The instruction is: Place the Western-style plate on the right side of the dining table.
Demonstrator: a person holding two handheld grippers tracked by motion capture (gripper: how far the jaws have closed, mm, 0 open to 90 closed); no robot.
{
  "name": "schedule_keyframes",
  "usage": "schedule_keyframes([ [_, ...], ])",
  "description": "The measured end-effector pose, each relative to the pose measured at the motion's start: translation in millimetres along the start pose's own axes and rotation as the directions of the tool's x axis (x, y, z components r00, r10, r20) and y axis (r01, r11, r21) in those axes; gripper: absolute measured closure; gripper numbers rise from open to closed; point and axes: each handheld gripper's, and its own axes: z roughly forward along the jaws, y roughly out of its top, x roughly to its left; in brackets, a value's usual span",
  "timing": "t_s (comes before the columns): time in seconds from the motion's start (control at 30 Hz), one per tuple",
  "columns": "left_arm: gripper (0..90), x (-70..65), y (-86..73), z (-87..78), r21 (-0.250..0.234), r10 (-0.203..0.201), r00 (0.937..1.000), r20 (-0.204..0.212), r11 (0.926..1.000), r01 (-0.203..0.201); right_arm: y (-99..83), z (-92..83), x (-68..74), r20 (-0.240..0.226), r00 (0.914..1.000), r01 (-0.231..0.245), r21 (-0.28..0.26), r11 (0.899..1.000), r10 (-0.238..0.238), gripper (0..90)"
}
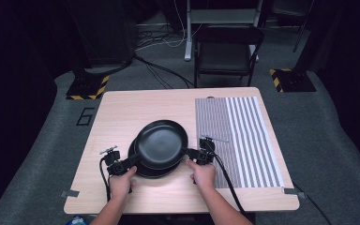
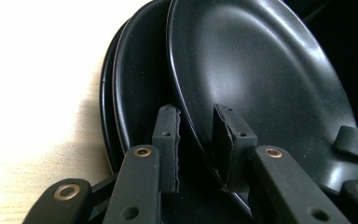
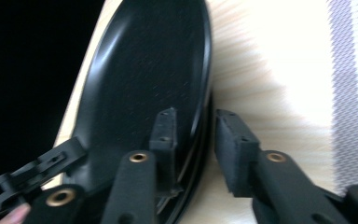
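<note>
We see a stack of black plates on the worktop (image 1: 122,108), just left of the striped mat (image 1: 236,140). The top plate (image 1: 161,143) sits askew; our left tongs (image 1: 132,161) straddle its rim, pad contact unclear. Right tongs (image 1: 191,153) stand parted around its opposite edge.

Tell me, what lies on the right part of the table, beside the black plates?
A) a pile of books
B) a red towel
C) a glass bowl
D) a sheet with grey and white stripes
D: a striped sheet of grey and white lines covers the right part of the wooden table, next to the stacked black plates that both tongs reach for.
</note>
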Motion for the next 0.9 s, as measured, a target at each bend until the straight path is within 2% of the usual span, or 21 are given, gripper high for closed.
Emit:
schedule_keyframes([
  [0.1, 71.7, -0.6, 0.2, 0.2, 0.005, -0.002, 1.0000, 0.003, 1.0000, 0.002, -2.2, 3.3, 4.7, 0.023, 0.9997, 0.008, 0.004, 1.000, -0.008, 73.7],
  [0.13, 71.8, -1.7, 0.6, 1.4, 0.014, 0.000, 1.0000, 0.007, 0.9999, 0.000, -3.3, 4.9, 5.6, 0.037, 0.9990, 0.024, -0.001, 1.000, -0.024, 74.5],
  [0.2, 71.8, -4.4, 0.2, 3.1, 0.010, -0.007, 1.0000, -0.004, 0.9999, 0.007, -4.3, 5.4, 5.6, 0.039, 0.9992, 0.005, -0.004, 1.000, -0.005, 75.1],
  [0.37, 72.1, -3.5, 0.2, 3.7, 0.007, -0.016, 0.9999, 0.004, 0.9998, 0.016, -5.9, 5.5, 7.0, 0.053, 0.9985, 0.015, -0.016, 1.000, -0.014, 75.3],
  [0.5, 72.2, -3.0, -0.9, 4.3, -0.004, -0.020, 0.9997, 0.014, 0.9998, 0.020, -8.5, 5.7, -0.4, 0.003, 0.9997, 0.024, -0.036, 0.999, -0.024, 75.8],
  [0.57, 72.2, -2.9, -0.7, 4.5, -0.003, -0.019, 0.9997, 0.014, 0.9998, 0.019, -8.7, 5.7, -1.3, -0.002, 0.9996, 0.027, -0.038, 0.999, -0.027, 75.9],
  [0.6, 72.1, -2.7, -0.5, 4.7, -0.003, -0.018, 0.9997, 0.016, 0.9998, 0.018, -9.4, 5.1, -4.8, -0.025, 0.9996, 0.014, -0.044, 0.999, -0.016, 76.4],
  [0.77, 72.0, -2.0, 0.6, 5.2, 0.007, -0.018, 0.9996, 0.024, 0.9998, 0.018, -9.1, 5.1, -4.9, -0.025, 0.9995, 0.020, -0.043, 0.999, -0.021, 76.5],
  [0.83, 72.9, -1.2, 0.8, 5.8, 0.002, -0.048, 0.9983, 0.033, 0.9988, 0.048, -9.1, 5.1, -4.9, -0.026, 0.9996, 0.011, -0.043, 0.999, -0.012, 76.7],
  [0.9, 73.5, -0.1, 0.4, 5.8, 0.005, -0.055, 0.9978, 0.038, 0.9985, 0.054, -9.4, 5.1, -4.6, -0.024, 0.9997, 0.007, -0.046, 0.999, -0.008, 76.8],
])
